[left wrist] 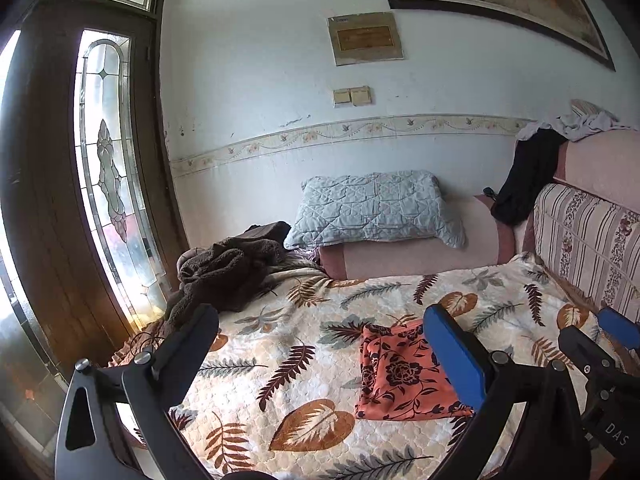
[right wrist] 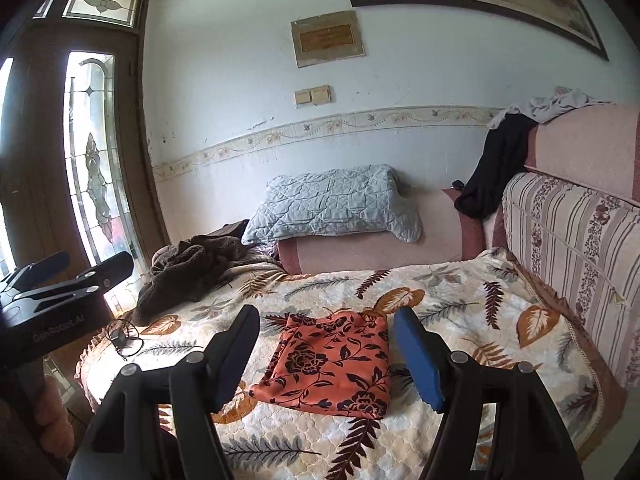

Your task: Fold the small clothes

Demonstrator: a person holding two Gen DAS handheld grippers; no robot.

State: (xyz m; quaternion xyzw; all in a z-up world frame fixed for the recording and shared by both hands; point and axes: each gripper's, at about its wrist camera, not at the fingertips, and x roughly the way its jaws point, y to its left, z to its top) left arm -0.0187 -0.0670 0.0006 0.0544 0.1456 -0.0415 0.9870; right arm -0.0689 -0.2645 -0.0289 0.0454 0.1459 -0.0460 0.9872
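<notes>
An orange cloth with a dark flower print (left wrist: pixel 400 376) (right wrist: pixel 332 364) lies folded into a flat rectangle on the leaf-patterned bed cover (left wrist: pixel 304 360) (right wrist: pixel 460 312). My left gripper (left wrist: pixel 324 332) hovers above the cover, open, with the cloth low and to the right behind its blue finger. It also appears at the left edge of the right wrist view (right wrist: pixel 80 268), held apart from the cloth. My right gripper (right wrist: pixel 328 344) is open above the near side of the cloth, which shows between its fingers without touching them. Neither gripper holds anything.
A brown fleece garment (left wrist: pixel 224 268) (right wrist: pixel 188 268) is heaped at the far left of the bed. Behind it a grey quilted pillow (left wrist: pixel 372 208) rests on a pink bolster. Black clothing (left wrist: pixel 528 176) hangs over the striped sofa back (right wrist: pixel 580 240). A small cable (right wrist: pixel 120 338) lies near the left edge.
</notes>
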